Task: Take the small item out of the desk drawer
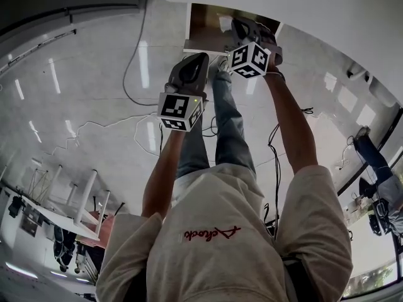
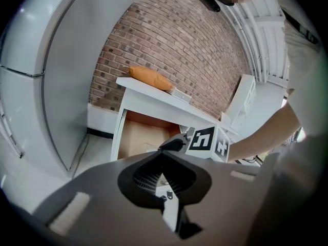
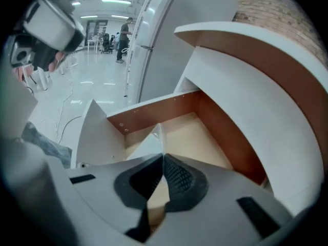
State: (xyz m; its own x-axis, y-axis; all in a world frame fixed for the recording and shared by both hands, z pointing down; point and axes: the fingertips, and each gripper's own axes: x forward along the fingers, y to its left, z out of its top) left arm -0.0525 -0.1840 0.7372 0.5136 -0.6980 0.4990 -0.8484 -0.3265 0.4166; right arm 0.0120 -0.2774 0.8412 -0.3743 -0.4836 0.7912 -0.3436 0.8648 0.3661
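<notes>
The drawer point(image 3: 197, 137) stands pulled out from under the white desk point(image 3: 241, 106), its tan floor and brown back wall open to view. The right tool point(image 3: 163, 155) hangs over the drawer and points steeply down into it. Its jaws are closed tip to tip, leaving only a narrow slit behind the pads, through which the tan floor shows.

Just past those tips, inside the drawer near its white left wall, lies a white wedge-shaped piece point(image 3: 149, 142). It is the only loose thing visible there and may be the small item. Whether the tips pinch its near corner or merely sit in front of it cannot be told.

The left tool point(image 2: 162, 152) is held outside the drawer, in front of it and off to the side, aimed towards it. Its jaws also meet at the tips, with nothing gripped.

On the desk above the drawer rests an orange bundle point(image 2: 150, 78), and a brick wall point(image 2: 174, 40) rises behind.
</notes>
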